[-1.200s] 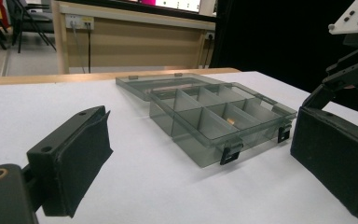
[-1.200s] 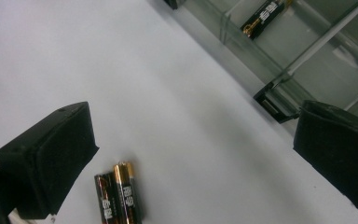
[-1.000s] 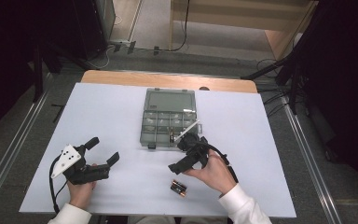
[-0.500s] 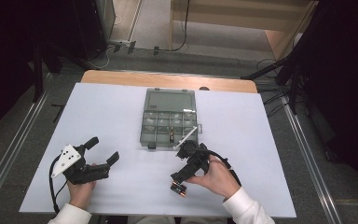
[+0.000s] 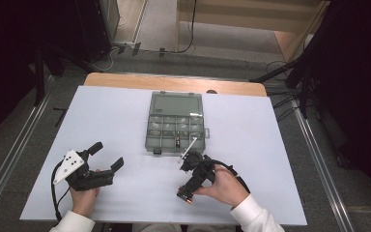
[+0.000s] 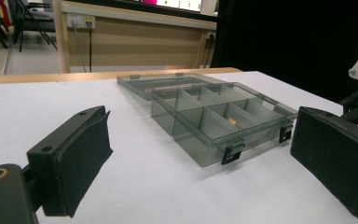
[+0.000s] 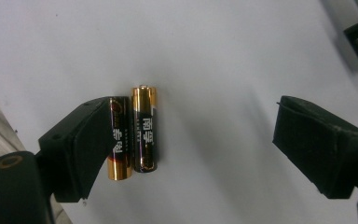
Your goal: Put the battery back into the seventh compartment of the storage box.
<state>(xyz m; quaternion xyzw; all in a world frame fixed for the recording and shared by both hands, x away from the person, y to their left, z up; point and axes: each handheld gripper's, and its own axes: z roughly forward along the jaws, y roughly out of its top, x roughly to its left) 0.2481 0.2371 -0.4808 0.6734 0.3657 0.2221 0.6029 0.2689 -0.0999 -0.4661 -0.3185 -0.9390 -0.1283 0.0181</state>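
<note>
**Right tongs come down over two batteries at the near edge of the counter**

The right hand [image 5: 224, 186] sits low at the front of the white counter [image 5: 125, 111], wrist bent so that the right tongs [image 5: 186, 195] point down and back toward the person. Their jaws have just been closing but stand spread, well short of a grip. In the right gripper view two gold-and-black batteries [image 7: 134, 135] lie side by side on the counter, touching along their length, between the jaws. The left-hand jaw in that view overlaps the nearer battery and seems to touch its side; the other jaw is well apart from both, with bare counter between. Neither pad presses them together.

The left hand [image 5: 84, 193] rests near the front left of the counter, its forearm coming in from the bottom edge. The left tongs [image 5: 107, 155] lie roughly level, aimed toward the middle of the counter, jaws wide apart with nothing between them.

A clear grey compartment box [image 5: 176, 128] lies open in the middle of the counter, lid folded back, well apart from the batteries. The left gripper view looks straight at it [image 6: 219, 123]; a small object lies in one of its compartments.
</note>
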